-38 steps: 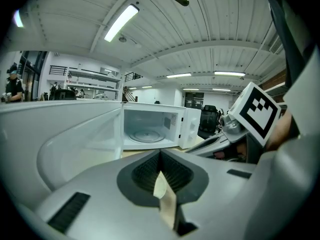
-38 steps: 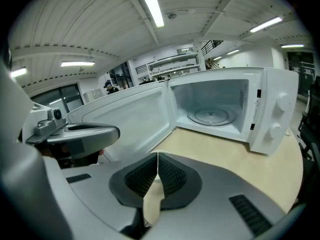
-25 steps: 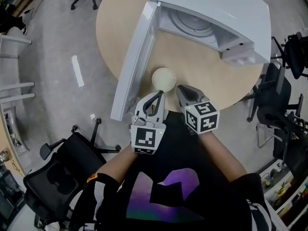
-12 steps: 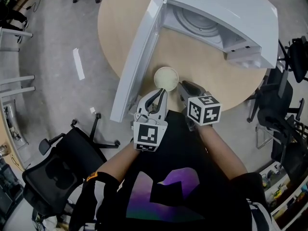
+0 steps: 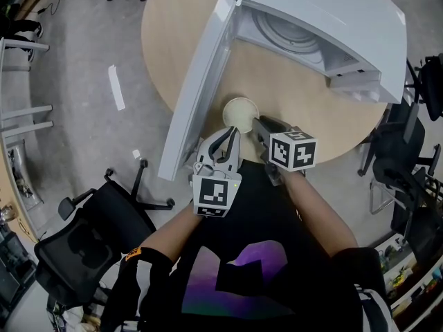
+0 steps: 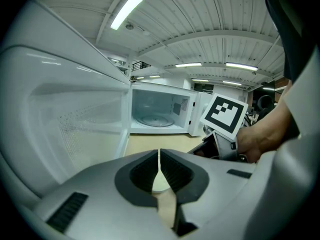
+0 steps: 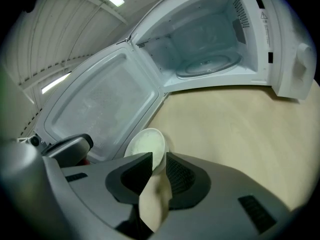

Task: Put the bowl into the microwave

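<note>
The right gripper (image 7: 159,159) has its jaws drawn close around the near rim of the small cream bowl (image 7: 145,143), seemingly pinching it, though the contact itself is hard to make out. The bowl sits on the round wooden counter (image 5: 277,75), just in front of the open microwave (image 5: 332,19) and beside its swung-out door (image 5: 197,81). The left gripper (image 6: 159,156) hovers just beside the bowl at the counter's edge, jaws pressed together on nothing. Inside the microwave, the glass turntable (image 7: 207,66) lies bare.
</note>
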Demonstrator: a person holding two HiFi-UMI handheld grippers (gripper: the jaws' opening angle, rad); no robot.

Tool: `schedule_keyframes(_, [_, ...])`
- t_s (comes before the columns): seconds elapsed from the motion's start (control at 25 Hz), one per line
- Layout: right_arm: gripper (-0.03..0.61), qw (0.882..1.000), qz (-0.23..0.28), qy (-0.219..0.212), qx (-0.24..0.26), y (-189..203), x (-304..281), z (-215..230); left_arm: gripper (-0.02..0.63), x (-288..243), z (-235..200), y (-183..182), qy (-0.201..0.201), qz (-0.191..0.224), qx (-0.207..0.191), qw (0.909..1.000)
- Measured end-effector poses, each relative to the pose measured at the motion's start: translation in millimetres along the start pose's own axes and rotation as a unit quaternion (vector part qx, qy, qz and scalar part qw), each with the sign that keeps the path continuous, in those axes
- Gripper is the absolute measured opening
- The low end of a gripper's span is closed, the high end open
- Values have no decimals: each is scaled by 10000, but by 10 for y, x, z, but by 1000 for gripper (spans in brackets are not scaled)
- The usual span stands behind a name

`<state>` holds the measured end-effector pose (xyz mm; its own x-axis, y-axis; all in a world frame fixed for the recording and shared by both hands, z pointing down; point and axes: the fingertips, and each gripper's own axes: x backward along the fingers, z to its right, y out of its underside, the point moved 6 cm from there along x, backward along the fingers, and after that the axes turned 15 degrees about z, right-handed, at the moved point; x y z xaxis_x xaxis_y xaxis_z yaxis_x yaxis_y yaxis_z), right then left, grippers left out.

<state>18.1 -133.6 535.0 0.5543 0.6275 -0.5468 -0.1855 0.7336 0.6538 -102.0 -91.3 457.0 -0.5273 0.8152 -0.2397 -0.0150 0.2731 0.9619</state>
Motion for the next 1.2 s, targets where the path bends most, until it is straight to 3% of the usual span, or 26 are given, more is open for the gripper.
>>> schedule_keyframes(0.6, [71,9989,-147,-130,-431,-7,-120,61,46,-97,-39,1,-95,-91,5,9999])
schedule_keyframes(0.92, [71,9892,-107,-235,-1445,40,-127,175,46,-147,-66,-9,-123,-119,-25,9999])
schedule_keyframes(1.2, [69,9879,-87,-270,-1524,18,-135,215,46,-189,-59,-26,-146,-115,-40,9998])
